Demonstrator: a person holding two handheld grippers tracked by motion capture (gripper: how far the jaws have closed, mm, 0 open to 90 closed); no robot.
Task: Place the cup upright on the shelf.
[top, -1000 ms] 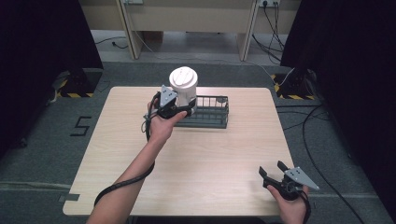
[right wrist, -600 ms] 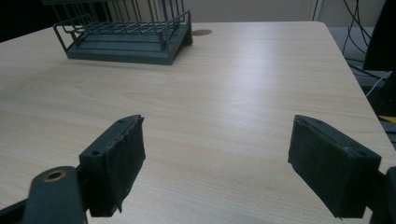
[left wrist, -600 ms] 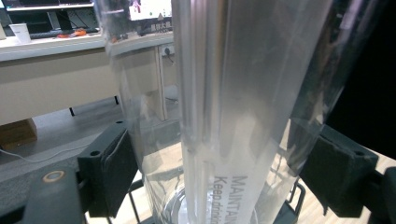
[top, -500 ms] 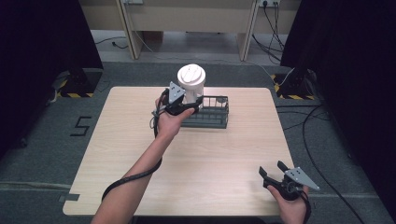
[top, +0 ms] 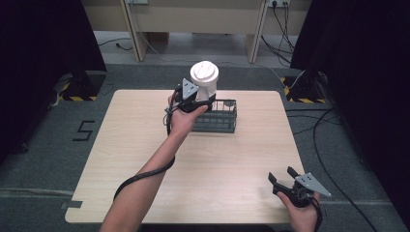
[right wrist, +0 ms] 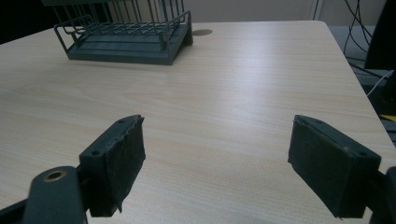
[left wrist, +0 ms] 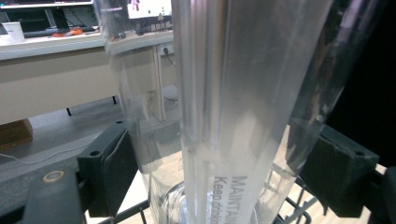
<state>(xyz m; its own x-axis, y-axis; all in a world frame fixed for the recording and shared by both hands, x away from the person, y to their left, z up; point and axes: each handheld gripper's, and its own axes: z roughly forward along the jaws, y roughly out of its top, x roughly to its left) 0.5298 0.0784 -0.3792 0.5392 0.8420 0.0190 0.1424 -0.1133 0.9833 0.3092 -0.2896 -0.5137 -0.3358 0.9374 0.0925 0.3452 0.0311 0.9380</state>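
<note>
Both forearms are bare, with no sleeve showing. Each black gripper, left (top: 197,102) and right (top: 284,180), carries a grey three-cornered plate behind its jaws and a black cable trailing back along the arm. Just behind the flat, square jaw pads (right wrist: 334,169) sits a brass-ringed screw hole.

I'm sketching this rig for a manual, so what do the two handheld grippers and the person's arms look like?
Both are black two-jaw tools. The left gripper and the right gripper each carry a grey three-cornered plate on top and trail a black cable. The right gripper's fingers are thick black blocks with dark padded faces, and a brass-coloured ring sits near the base. The forearms are bare, with no sleeves in view.
</note>
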